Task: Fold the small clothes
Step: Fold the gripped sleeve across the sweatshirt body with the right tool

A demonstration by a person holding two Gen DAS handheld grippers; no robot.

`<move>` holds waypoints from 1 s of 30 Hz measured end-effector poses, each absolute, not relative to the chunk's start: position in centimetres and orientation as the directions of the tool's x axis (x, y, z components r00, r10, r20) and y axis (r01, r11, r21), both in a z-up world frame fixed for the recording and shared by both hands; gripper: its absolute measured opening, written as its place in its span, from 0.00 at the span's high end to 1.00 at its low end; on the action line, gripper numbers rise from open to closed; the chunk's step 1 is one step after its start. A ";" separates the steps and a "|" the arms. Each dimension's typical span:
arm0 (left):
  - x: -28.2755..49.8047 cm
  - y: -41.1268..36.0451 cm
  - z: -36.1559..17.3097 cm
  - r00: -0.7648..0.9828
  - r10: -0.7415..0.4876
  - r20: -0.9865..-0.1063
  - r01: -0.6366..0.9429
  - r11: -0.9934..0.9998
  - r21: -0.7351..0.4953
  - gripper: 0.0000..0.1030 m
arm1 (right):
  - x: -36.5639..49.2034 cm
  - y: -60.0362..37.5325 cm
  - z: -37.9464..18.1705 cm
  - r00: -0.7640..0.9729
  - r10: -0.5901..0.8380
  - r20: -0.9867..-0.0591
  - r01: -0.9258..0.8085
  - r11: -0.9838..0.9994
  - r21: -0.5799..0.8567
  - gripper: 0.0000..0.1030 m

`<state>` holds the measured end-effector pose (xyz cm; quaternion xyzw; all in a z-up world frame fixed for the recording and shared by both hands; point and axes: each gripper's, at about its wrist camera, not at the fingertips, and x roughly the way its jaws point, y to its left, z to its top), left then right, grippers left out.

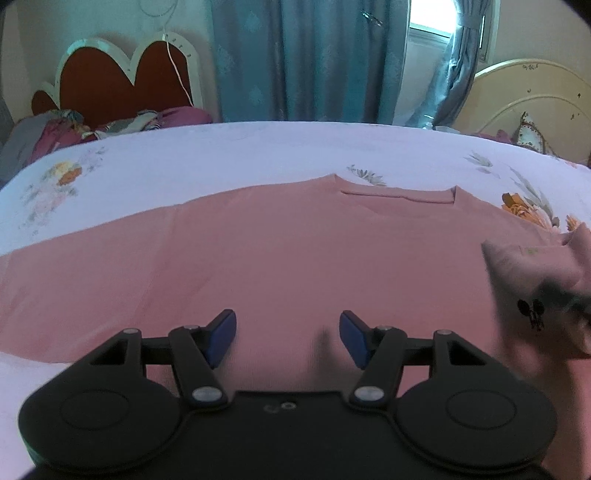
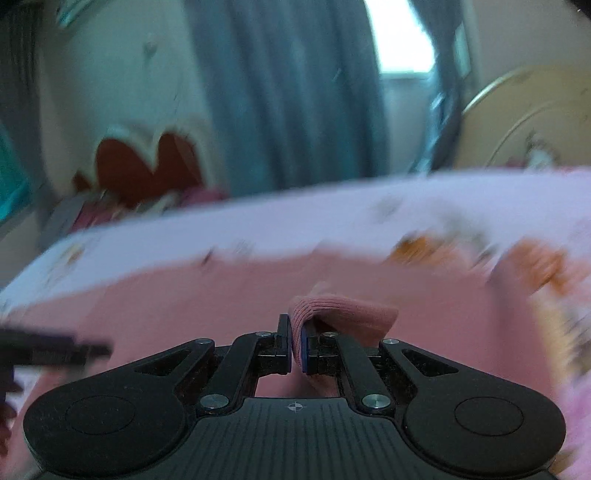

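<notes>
Centrally, a pink T-shirt (image 1: 280,251) is spread flat on a bed covered by a white floral bedsheet (image 1: 207,155); its collar (image 1: 397,195) is turned toward the far edge of the bed, and one sleeve (image 1: 74,266) is laid out flat toward the bed's left edge.

At the bottom of the left wrist view, the left gripper (image 1: 288,338) is seen low over the shirt's lower part; its blue-padded fingers (image 1: 223,332) are spread wide apart with nothing between them, and whether they touch the fabric cannot be told.

Near the bed's right edge, the shirt's other side is lifted and doubled over (image 1: 535,266), blurred in that view; a small dark printed motif (image 1: 532,314) is shown on the raised cloth.

In the right wrist view, which is blurred, the right gripper (image 2: 295,349) is clamped on a ribbed fold of the pink fabric (image 2: 343,308); the cloth is pinched between the two closed pads and bulges out just beyond them; the left gripper's dark tip (image 2: 55,349) is seen at the left edge.

Beyond the bed's far edge, teal curtains (image 1: 314,59) are hung beside a bright window (image 1: 432,26); a red scalloped headboard (image 1: 122,77) stands to the left, with crumpled bedding (image 1: 74,127) in front of it; a cream headboard (image 1: 535,96) stands to the right.
</notes>
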<state>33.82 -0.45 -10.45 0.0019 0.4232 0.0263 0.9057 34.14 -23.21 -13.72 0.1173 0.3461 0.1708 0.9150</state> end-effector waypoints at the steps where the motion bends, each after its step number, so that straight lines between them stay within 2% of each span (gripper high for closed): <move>1: 33.9 -0.4 -10.6 0.639 0.032 -0.768 -0.035 0.999 0.013 0.39 | 34.1 -22.2 -14.2 0.685 0.389 -0.616 -0.235 0.918 0.319 0.96; 2: 33.8 -0.4 -10.7 0.638 0.013 -0.770 -0.021 1.000 -0.001 0.37 | 34.3 -22.0 -14.7 0.675 0.378 -0.634 -0.231 0.924 0.304 0.94; 3: 33.8 -0.5 -10.8 0.637 -0.008 -0.771 -0.006 1.000 -0.015 0.32 | 34.2 -21.8 -14.8 0.668 0.373 -0.644 -0.228 0.926 0.301 0.89; 4: 33.9 -0.8 -10.9 0.633 -0.038 -0.773 0.011 0.999 -0.040 0.23 | 34.1 -22.1 -14.8 0.664 0.384 -0.641 -0.224 0.921 0.320 0.74; 5: 33.9 -1.1 -11.0 0.628 -0.062 -0.775 0.024 0.998 -0.060 0.19 | 33.5 -22.2 -14.5 0.669 0.394 -0.630 -0.221 0.915 0.338 0.52; 7: 34.1 -2.3 -11.1 0.624 -0.126 -0.771 0.073 0.992 -0.103 0.18 | 32.5 -23.3 -13.7 0.693 0.390 -0.606 -0.221 0.915 0.336 0.38; 11: 34.0 -5.8 -11.5 0.617 -0.217 -0.756 0.198 0.973 -0.118 0.19 | 30.4 -26.4 -12.8 0.734 0.316 -0.601 -0.161 0.941 0.299 0.38; 17: 33.1 -12.8 -13.2 0.598 -0.295 -0.746 0.391 0.919 -0.050 0.25 | 28.4 -33.4 -14.2 0.738 0.131 -0.662 0.039 0.971 0.235 0.38; 20: 34.1 -15.5 -14.6 0.604 -0.259 -0.754 0.398 0.917 0.004 0.36 | 27.3 -35.9 -14.9 0.723 0.081 -0.686 0.101 0.970 0.221 0.38; 22: 35.1 -16.3 -15.5 0.615 -0.224 -0.756 0.370 0.929 0.026 0.48 | 26.7 -36.9 -15.3 0.717 0.064 -0.694 0.126 0.967 0.219 0.39; 24: 35.8 -16.1 -15.9 0.630 -0.209 -0.748 0.346 0.938 0.029 0.53 | 26.4 -37.3 -15.8 0.712 0.048 -0.701 0.141 0.968 0.210 0.39; 25: 36.1 -15.8 -15.8 0.643 -0.229 -0.731 0.343 0.939 0.007 0.67 | 26.3 -37.5 -15.9 0.711 0.041 -0.702 0.146 0.968 0.204 0.39; 26: 36.1 -15.6 -15.6 0.650 -0.241 -0.721 0.338 0.941 -0.010 0.75 | 26.4 -37.7 -16.1 0.711 0.034 -0.703 0.149 0.969 0.198 0.39; 27: 36.4 -15.4 -15.5 0.653 -0.250 -0.715 0.331 0.943 -0.027 0.88 | 26.3 -37.8 -16.2 0.712 0.028 -0.702 0.152 0.969 0.193 0.39; 28: 36.6 -15.2 -15.4 0.659 -0.252 -0.709 0.318 0.947 -0.041 0.91 | 26.3 -37.9 -16.3 0.712 0.018 -0.702 0.157 0.970 0.184 0.39; 30: 36.9 -14.4 -14.9 0.673 -0.289 -0.681 0.314 0.945 -0.091 0.92 | 26.6 -38.2 -16.8 0.710 0.009 -0.704 0.167 0.969 0.180 0.39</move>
